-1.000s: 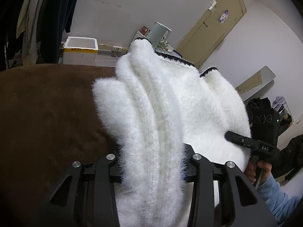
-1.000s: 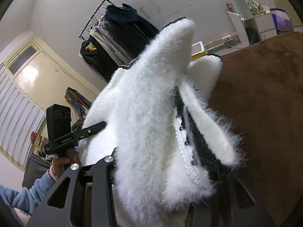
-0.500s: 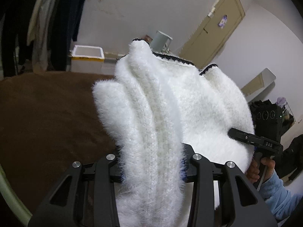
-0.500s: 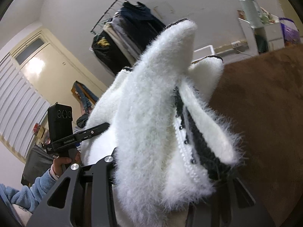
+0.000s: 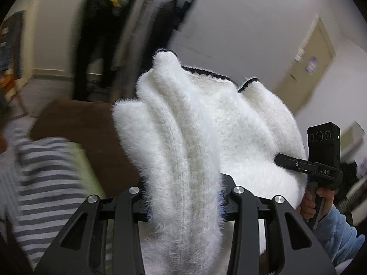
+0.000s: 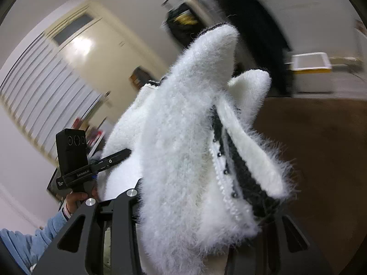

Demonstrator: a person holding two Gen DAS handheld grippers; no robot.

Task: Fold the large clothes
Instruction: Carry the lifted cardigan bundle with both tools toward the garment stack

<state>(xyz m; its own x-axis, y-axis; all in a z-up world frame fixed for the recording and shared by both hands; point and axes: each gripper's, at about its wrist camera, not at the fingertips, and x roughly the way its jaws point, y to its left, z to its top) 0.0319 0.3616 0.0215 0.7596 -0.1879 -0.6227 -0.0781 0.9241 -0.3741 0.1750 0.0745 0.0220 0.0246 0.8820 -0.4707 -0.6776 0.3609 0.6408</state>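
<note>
sweater (image 5: 229, 123) bunched, clamped in both: left gripper (image 5: 185, 197) pinching one thick fold, right gripper (image 6: 201, 206) pinching black-trimmed button edge | long axis running up and away from jaws, body spanning between grippers | lifted above brown counter (image 6: 321, 137), lying ahead-below | both equally near; laydown likely next.

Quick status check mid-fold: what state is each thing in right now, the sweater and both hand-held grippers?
Fluffy white knit sweater with black trim: bunched, lifted off the brown surface, held between both grippers.
Left hand-held gripper: shut on the sweater.
Right hand-held gripper: shut on the sweater's buttoned black-trimmed edge.
Striped grey-and-white cloth: lying at lower left, blurred.
Dark clothes on the rack: hanging.
</note>
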